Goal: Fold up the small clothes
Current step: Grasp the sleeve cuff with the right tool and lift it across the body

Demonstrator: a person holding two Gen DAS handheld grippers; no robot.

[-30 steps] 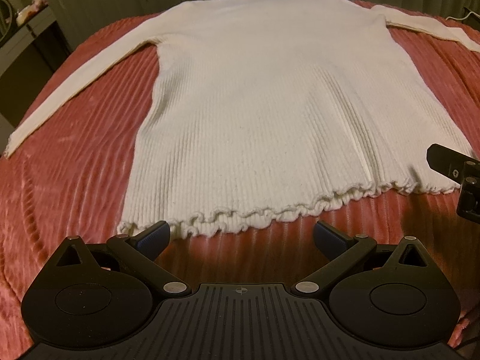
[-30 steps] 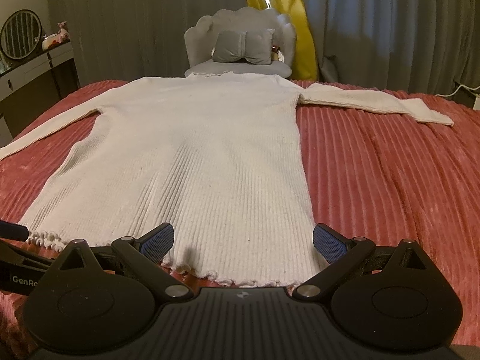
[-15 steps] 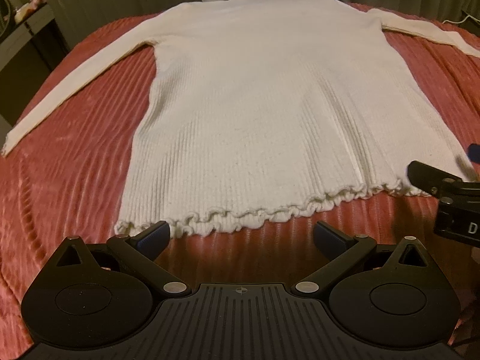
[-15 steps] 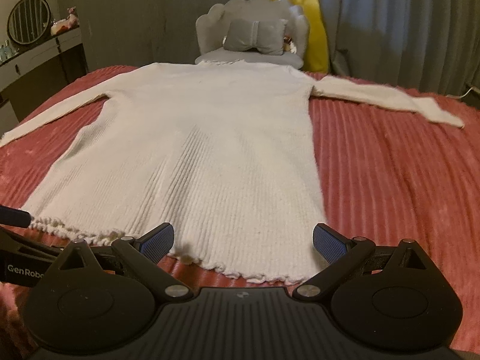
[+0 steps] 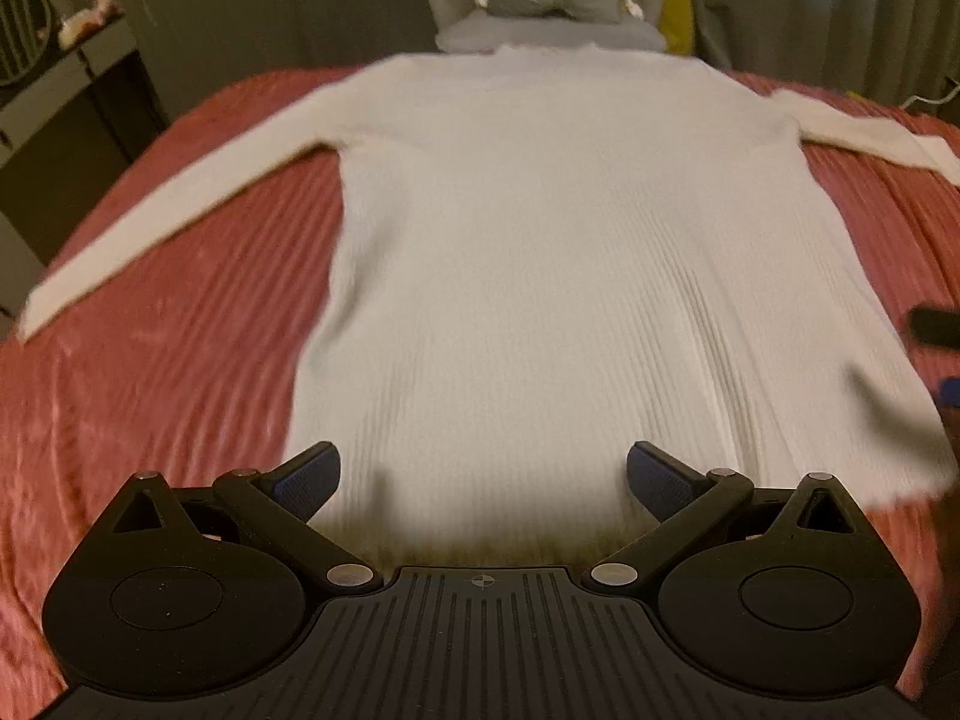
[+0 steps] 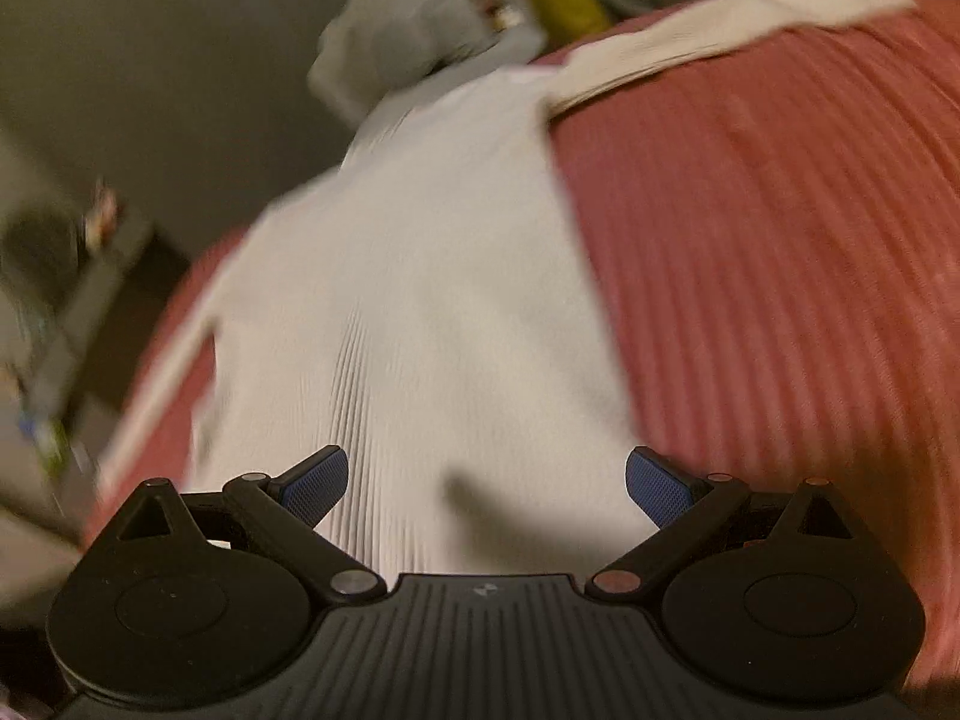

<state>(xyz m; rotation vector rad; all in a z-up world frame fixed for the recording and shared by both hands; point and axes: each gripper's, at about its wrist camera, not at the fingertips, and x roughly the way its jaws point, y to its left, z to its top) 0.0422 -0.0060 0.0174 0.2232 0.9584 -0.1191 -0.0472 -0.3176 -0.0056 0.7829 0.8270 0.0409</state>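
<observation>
Your left gripper (image 5: 478, 477) hangs spread wide over the hem of the white sweater (image 5: 558, 252), grasping nothing. Your right gripper (image 6: 487, 480) is equally released, tilted above the sweater, which lies flat on the red bedspread (image 6: 780, 270).

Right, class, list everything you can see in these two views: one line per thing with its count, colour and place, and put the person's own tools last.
Sweater: one, white ribbed, spread flat on the bed, sleeves out to both sides.
Bedspread: one, red ribbed, under the sweater.
Chair: one, grey, past the far end of the bed, with a grey bow-shaped cushion on it.
Curtain: one yellow strip, behind the chair.
Dresser: one, dark, left of the bed; small items on top too blurred to name.
Left claw: one, black with blue pads, open over the sweater's lower edge.
Right claw: one, black with blue pads, open over the sweater's lower right part.
</observation>
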